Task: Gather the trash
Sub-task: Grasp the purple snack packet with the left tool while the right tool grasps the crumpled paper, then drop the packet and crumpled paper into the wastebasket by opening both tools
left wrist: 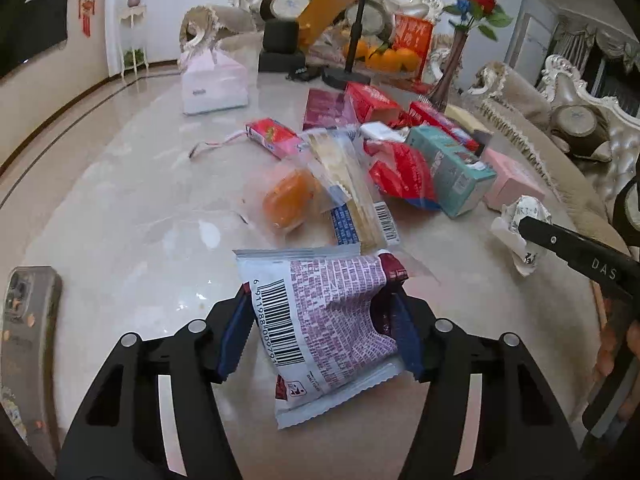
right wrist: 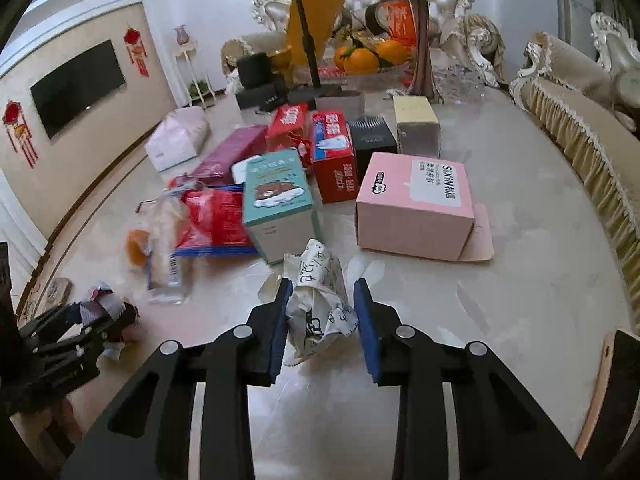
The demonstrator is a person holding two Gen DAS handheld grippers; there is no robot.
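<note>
Trash lies scattered across the pale marble table [left wrist: 120, 208], most of it in a loose heap near the middle. Nearest the left gripper [left wrist: 326, 332] is a white-and-purple wrapper [left wrist: 324, 320] with a barcode; it sits between the blue pads [left wrist: 236, 336], which touch both its sides and crumple it, so the tongs are closed on the wrapper. In the right wrist view a crumpled paper [right wrist: 320, 300] with handwriting lies between the pads of the right gripper [right wrist: 322, 328]; the left pad touches it, a sliver of gap appears at the right pad, and the jaws stand narrow, gripping the paper. Beyond the wrapper lie a clear bag holding an orange item [left wrist: 288, 200], a long clear wrapper [left wrist: 352, 188] with a barcode, and a red packet [left wrist: 404, 172]. Just beside these stands a teal box [right wrist: 278, 204] with a bear picture, and to its right a pink box [right wrist: 412, 204]. Behind them are a red box [right wrist: 332, 156], a black box [right wrist: 372, 144], a beige box [right wrist: 416, 124] and a maroon packet [right wrist: 236, 152]. A phone [left wrist: 28, 328] lies at the table's left edge. At the far end stand a tripod stand [left wrist: 356, 32], oranges [left wrist: 388, 58], a vase [left wrist: 452, 68] with red flowers, and a white-pink bag [left wrist: 212, 84]. Sofas line the right side.
</note>
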